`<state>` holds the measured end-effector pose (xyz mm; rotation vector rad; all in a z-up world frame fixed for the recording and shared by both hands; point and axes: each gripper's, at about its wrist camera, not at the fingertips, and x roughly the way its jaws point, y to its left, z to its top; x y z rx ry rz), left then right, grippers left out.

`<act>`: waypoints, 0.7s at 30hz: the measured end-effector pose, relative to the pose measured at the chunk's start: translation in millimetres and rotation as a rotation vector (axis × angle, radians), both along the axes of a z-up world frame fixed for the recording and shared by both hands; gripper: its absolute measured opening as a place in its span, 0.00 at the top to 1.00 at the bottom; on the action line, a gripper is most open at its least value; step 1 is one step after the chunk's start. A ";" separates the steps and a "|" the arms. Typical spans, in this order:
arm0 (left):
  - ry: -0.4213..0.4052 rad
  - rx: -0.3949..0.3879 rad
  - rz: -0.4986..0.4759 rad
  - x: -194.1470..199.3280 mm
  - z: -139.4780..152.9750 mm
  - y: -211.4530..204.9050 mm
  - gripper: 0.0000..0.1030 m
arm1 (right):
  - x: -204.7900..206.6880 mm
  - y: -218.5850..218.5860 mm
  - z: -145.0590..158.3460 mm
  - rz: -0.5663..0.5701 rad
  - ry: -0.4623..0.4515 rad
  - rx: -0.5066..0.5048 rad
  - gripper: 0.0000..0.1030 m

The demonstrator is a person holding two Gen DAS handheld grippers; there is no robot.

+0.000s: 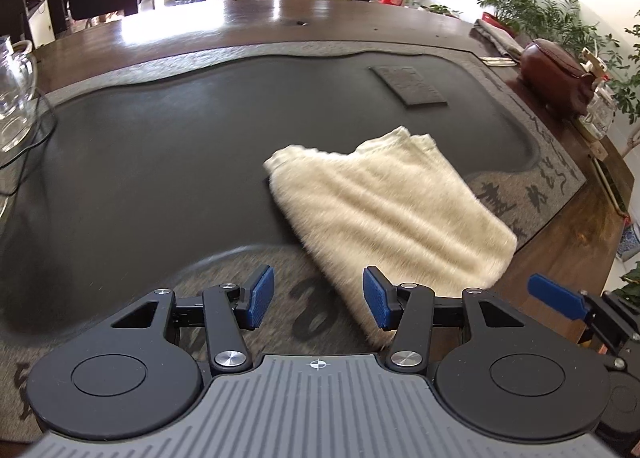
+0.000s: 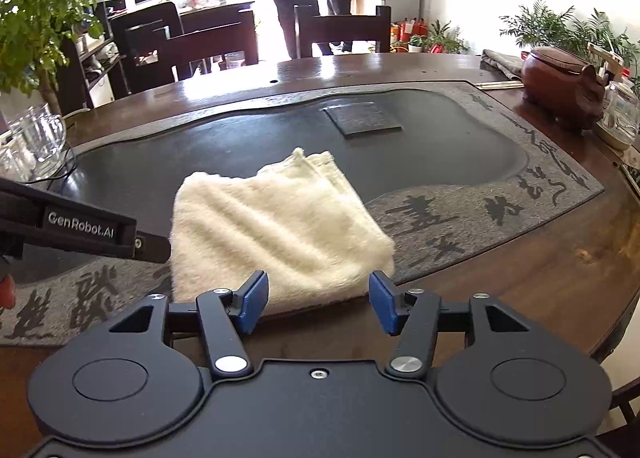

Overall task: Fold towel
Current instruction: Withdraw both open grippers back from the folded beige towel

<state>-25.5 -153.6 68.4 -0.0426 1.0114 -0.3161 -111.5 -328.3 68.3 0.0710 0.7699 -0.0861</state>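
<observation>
A cream towel [image 2: 280, 230] lies already folded into a thick, rough square on the dark stone tray [image 2: 440, 125] set into a wooden table [image 2: 540, 282], its near edge hanging over the tray's carved rim toward the camera. Stacked layers show at the far corner, slightly fanned and not squared up. The right gripper [image 2: 318, 304] hovers just short of the towel's near edge, jaws wide apart and holding nothing. The left gripper [image 1: 318, 300] sits beside the towel's near-left corner, likewise spread wide and empty; whether its right pad touches the cloth cannot be told.

Around the tray stand a glass jug [image 1: 14, 97] at the left, a brown clay pot [image 2: 560, 85] and small jars at the right, with plants, chairs and two standing people beyond.

The fold looks close to finished. The risk from here is the loose far corner: a pinch that catches only the top layer would likely peel the stack open, and a drag across the rough stone could skew the bundle. The two grippers are also close together, so a hurried reach might knock one against the other.
</observation>
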 end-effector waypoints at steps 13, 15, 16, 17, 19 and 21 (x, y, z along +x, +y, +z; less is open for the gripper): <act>0.018 0.020 0.047 -29.7 -4.1 31.7 0.49 | -13.0 24.2 1.0 0.053 0.019 -0.022 0.25; 0.021 0.022 0.049 -31.7 -5.2 33.4 0.41 | -14.1 25.6 0.0 0.055 0.023 -0.025 0.21; 0.019 0.023 0.053 -34.4 -5.6 35.3 0.36 | -14.6 26.3 -0.5 0.057 0.024 -0.026 0.21; 0.015 0.026 0.055 -35.9 -5.8 35.8 0.36 | -15.2 27.0 -1.0 0.058 0.026 -0.028 0.20; 0.008 0.041 0.055 -39.3 -6.4 37.2 0.36 | -15.1 27.4 -2.5 0.057 0.033 -0.036 0.20; 0.013 0.046 0.054 -40.4 -7.9 38.6 0.36 | -15.3 26.9 -4.1 0.054 0.036 -0.041 0.18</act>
